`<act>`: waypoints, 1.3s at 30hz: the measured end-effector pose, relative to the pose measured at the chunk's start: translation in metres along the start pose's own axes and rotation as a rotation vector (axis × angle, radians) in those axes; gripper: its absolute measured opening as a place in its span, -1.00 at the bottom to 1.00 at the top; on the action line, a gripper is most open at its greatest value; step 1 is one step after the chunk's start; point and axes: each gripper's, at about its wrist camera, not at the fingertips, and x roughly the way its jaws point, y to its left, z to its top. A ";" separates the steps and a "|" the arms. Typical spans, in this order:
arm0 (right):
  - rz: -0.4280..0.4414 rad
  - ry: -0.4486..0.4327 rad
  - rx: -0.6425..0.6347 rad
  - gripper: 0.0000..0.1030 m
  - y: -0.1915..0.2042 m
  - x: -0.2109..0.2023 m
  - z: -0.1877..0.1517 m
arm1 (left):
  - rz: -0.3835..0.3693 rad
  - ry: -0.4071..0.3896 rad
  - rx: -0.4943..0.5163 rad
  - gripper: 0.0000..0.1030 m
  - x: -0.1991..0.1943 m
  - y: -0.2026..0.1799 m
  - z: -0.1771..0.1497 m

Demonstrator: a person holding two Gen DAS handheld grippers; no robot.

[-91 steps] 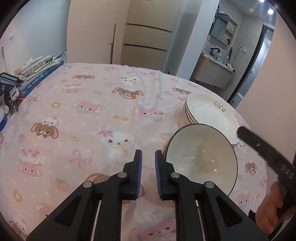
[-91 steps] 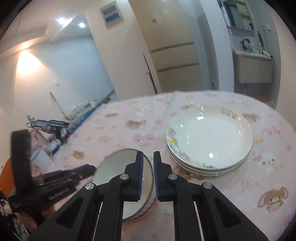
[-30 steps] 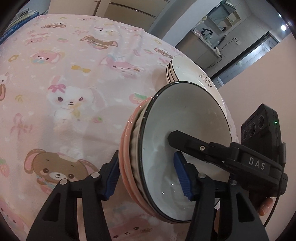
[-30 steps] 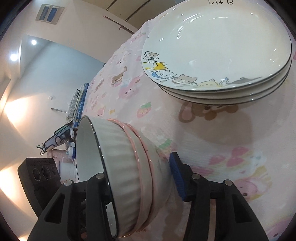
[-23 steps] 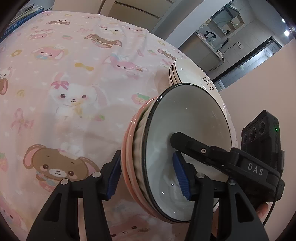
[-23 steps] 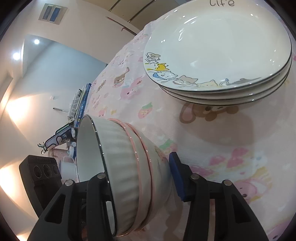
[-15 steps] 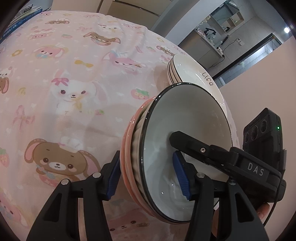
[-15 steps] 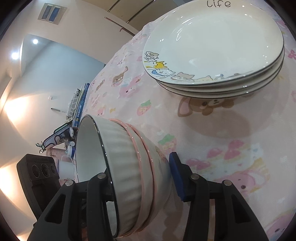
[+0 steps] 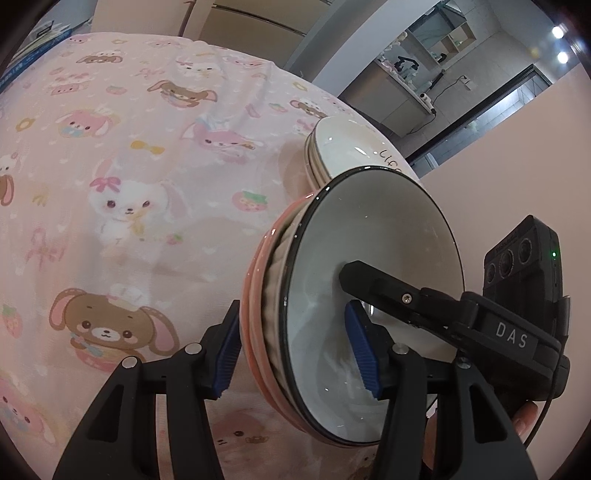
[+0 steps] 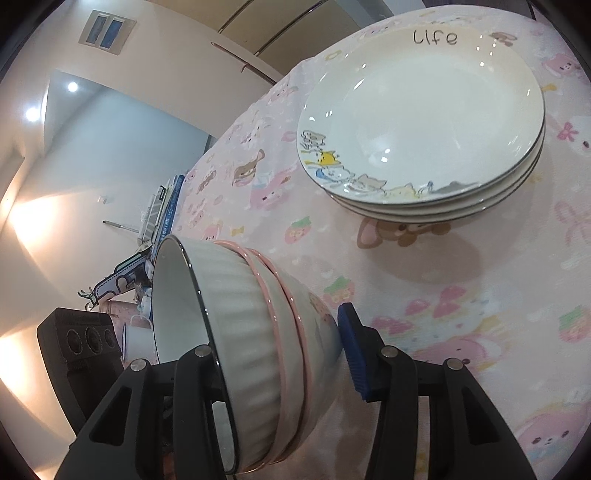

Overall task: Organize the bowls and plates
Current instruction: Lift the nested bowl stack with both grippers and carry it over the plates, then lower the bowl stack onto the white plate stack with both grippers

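Pink cartoon-animal tablecloth [image 9: 155, 155] covers the surface; beige cabinet doors [image 9: 236, 26] rise behind it, a grey pillar [image 9: 332, 40] beside them; past that, a lit vanity counter [image 9: 402, 92]; ceiling spotlights [image 10: 72, 86] glow, books [image 10: 162, 210] stacked at the surface's edge

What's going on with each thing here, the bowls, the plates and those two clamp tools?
Stack of bowls: nested, tipped on edge, gripped from both sides.
Stack of plates: resting flat on the tablecloth, untouched.
Left gripper: jaws clamped across the bowls.
Right gripper: jaws clamped across the bowls.
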 end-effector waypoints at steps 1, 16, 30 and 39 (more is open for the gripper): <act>0.001 -0.006 -0.002 -0.04 0.001 -0.004 0.002 | -0.002 0.000 0.004 0.03 -0.001 -0.003 0.003; 0.002 -0.029 0.023 -0.04 -0.003 -0.045 0.063 | 0.002 -0.004 0.043 0.03 0.010 -0.057 0.057; 0.000 -0.012 0.040 -0.04 -0.024 -0.046 0.108 | 0.020 0.033 0.063 0.04 0.045 -0.076 0.097; -0.035 0.013 0.073 -0.04 -0.046 -0.036 0.137 | 0.008 0.087 0.061 0.04 0.081 -0.080 0.120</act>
